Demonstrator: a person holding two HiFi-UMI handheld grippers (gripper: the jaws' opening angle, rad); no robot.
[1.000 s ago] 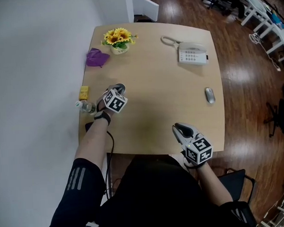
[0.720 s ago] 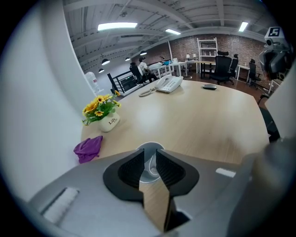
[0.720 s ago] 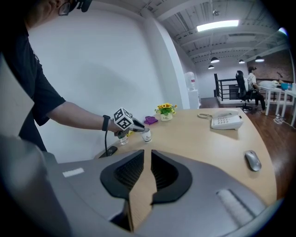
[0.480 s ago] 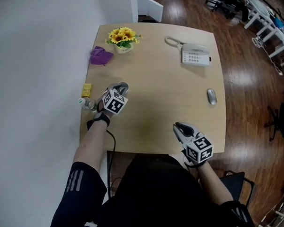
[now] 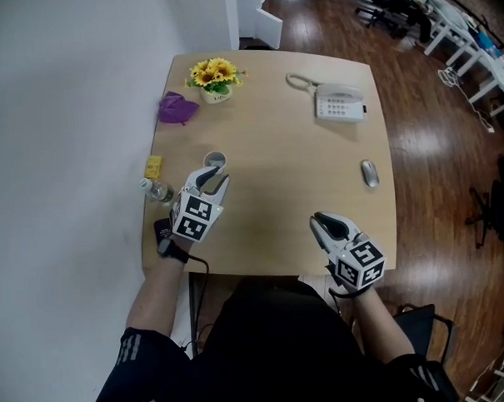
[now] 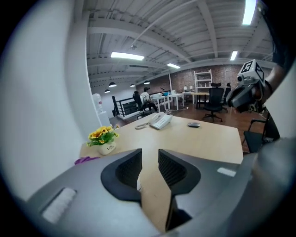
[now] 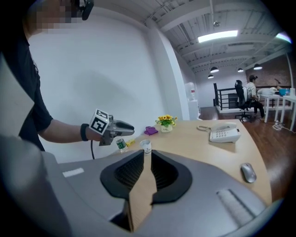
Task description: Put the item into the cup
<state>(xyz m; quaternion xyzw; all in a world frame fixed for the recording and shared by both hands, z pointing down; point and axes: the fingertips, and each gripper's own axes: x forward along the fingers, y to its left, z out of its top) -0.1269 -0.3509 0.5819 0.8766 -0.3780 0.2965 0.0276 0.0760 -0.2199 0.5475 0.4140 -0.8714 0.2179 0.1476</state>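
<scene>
A small white cup [image 5: 214, 162] stands on the wooden table [image 5: 293, 177] near its left edge; its contents cannot be made out. My left gripper [image 5: 211, 181] hovers just on the near side of the cup. Its jaws are opening and nothing is between them. In the left gripper view only a white sliver of the cup [image 6: 138, 183] shows low in the gap. My right gripper [image 5: 329, 228] rests by the table's front edge, its jaws a narrow gap apart and empty. The right gripper view shows the cup [image 7: 146, 148] and the left gripper [image 7: 131, 127].
A sunflower pot [image 5: 213, 75] and a purple cloth [image 5: 176, 108] sit at the far left corner. A white phone [image 5: 339, 100] and a mouse [image 5: 369, 172] lie to the right. A yellow block [image 5: 153, 166] and a small bottle [image 5: 154, 190] stand at the left edge.
My left gripper has drawn back from over the cup toward me, and its jaws have spread. The cup now stands uncovered. The right gripper has barely moved.
</scene>
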